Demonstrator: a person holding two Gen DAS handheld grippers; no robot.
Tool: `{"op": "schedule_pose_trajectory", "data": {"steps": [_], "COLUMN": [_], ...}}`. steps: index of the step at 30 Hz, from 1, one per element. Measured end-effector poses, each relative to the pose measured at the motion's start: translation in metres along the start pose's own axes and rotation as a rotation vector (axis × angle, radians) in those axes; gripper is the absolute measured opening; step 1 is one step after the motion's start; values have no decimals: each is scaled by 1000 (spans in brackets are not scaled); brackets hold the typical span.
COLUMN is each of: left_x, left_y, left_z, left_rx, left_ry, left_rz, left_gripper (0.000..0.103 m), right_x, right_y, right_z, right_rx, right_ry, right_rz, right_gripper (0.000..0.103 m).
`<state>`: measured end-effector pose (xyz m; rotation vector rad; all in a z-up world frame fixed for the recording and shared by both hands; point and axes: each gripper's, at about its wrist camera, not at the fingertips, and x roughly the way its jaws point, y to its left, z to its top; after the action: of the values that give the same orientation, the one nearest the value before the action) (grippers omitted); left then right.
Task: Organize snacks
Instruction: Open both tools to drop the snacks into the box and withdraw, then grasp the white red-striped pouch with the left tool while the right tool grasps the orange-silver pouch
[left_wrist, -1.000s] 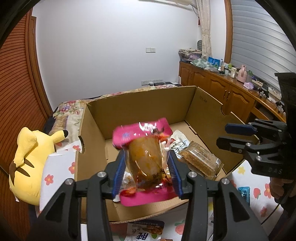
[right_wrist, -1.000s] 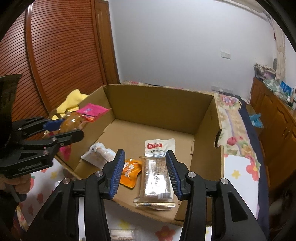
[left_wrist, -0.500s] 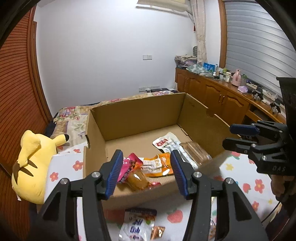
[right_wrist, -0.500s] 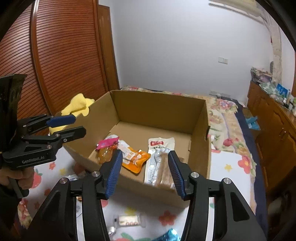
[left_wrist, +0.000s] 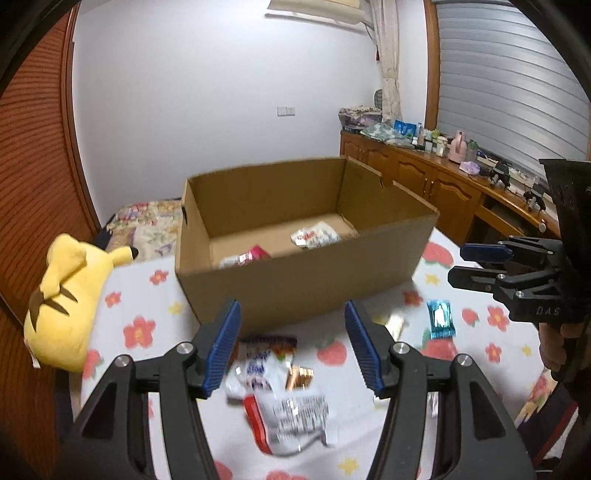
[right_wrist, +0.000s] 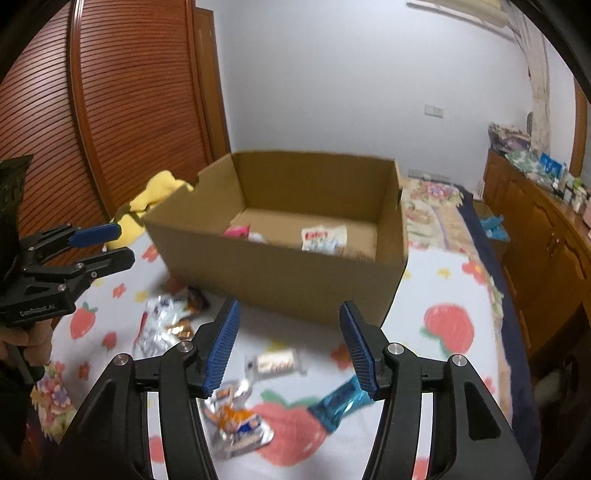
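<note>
Both the left gripper (left_wrist: 293, 345) and right gripper (right_wrist: 288, 345), fingers just opening and empty, hang over loose snack packets (left_wrist: 284, 398) at 6 o'clock of the cardboard box (left_wrist: 295, 280), probably lining up their next 2 picks.

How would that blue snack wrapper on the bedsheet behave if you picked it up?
The blue wrapper is probably light and a bit floppy: it looks thin and flat. Its shiny foil could be slippery between pads. Lying flat on the bedsheet, it seems unlikely to roll.
</note>
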<state>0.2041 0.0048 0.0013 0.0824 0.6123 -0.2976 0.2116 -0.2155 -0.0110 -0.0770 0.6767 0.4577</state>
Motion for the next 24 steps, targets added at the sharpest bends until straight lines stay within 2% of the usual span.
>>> {"op": "schedule_pose_trajectory", "data": {"steps": [5, 9, 17, 24], "left_x": [6, 12, 27, 37], "left_y": [1, 3, 4, 7], "left_z": [-27, -44, -69, -77], "left_rx": [1, -16, -41, -48], "left_ry": [47, 81, 147, 174], "left_rz": [-7, -11, -28, -28], "left_gripper": [59, 59, 59, 60], "right_x": [10, 24, 44, 53], "right_y": [13, 25, 40, 44], "right_z": [-28, -46, -69, -79], "right_rx": [7, -5, -48, -69], "right_ry": [42, 80, 139, 174], "right_rz": [13, 18, 45, 57], "right_gripper": [60, 70, 71, 71]}}
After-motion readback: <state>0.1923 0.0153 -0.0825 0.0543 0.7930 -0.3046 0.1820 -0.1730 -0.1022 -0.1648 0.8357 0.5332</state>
